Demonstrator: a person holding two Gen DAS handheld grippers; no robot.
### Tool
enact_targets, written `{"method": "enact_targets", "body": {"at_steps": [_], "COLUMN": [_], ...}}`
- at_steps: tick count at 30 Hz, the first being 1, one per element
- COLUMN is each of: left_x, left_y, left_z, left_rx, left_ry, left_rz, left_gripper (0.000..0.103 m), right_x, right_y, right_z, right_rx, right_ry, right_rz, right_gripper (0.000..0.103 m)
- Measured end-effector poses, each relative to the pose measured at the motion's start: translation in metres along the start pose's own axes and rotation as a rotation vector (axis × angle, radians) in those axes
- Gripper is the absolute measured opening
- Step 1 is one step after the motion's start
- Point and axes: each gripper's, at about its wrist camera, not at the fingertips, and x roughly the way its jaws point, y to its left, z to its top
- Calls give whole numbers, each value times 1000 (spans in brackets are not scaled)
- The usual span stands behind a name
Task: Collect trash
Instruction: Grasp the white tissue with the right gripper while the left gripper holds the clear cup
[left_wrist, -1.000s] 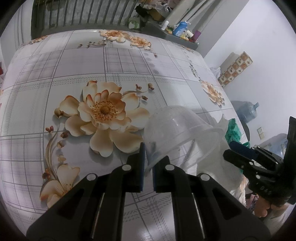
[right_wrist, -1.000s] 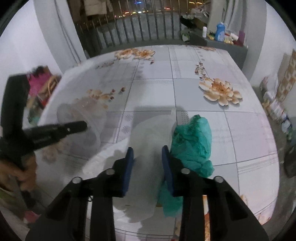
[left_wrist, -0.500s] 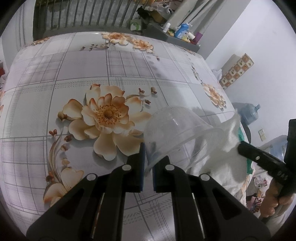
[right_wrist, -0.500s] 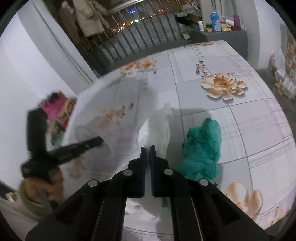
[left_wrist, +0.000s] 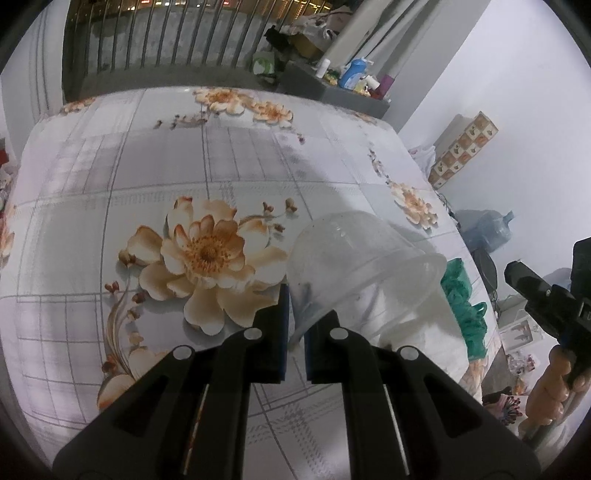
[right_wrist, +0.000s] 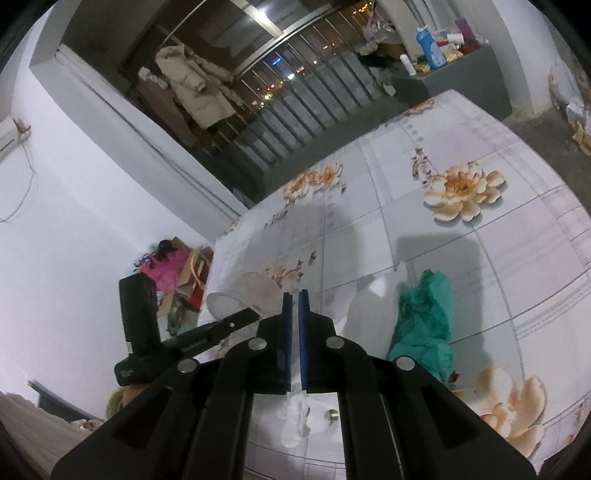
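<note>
Left wrist view: the left gripper (left_wrist: 294, 328) clenches the rim of a clear plastic cup (left_wrist: 364, 273) over the floral tablecloth (left_wrist: 147, 177) near its right edge; barred railing behind

Right wrist view: the right gripper (right_wrist: 294, 332), just closed, pinches white plastic wrap (right_wrist: 364, 306) beside a green bag (right_wrist: 424, 325)

text: none legible | left gripper (right_wrist: 236, 325) arm: small white print, too blurred to read

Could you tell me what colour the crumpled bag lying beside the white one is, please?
Teal green; the crumpled bag shows best in the right wrist view.
</note>
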Motion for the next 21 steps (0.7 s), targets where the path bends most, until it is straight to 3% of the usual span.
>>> {"method": "enact_targets", "body": {"at_steps": [5, 7, 9, 15, 18, 21], "left_x": [2, 6, 9, 14, 14, 13], "left_y": [-3, -3, -3, 1, 2, 3], "left_z": [-1, -4, -7, -11, -10, -9], "left_rx": [-2, -6, -7, -16, -15, -15], "left_ry": [7, 19, 32, 49, 46, 42], "left_rz": [6, 8, 10, 17, 18, 21], "left_gripper": [5, 5, 5, 5, 5, 5], "right_x": [17, 29, 44, 74, 78, 76], "right_y": [0, 1, 3, 30, 36, 34], "right_z": [-7, -14, -22, -44, -49, -48], "right_rx": [-37, -61, -97, -353, -411, -392], "right_ry": [71, 116, 162, 215, 211, 214], "right_rz": [-109, -167, -225, -431, -474, -461], "right_gripper": [8, 28, 33, 35, 34, 19]}}
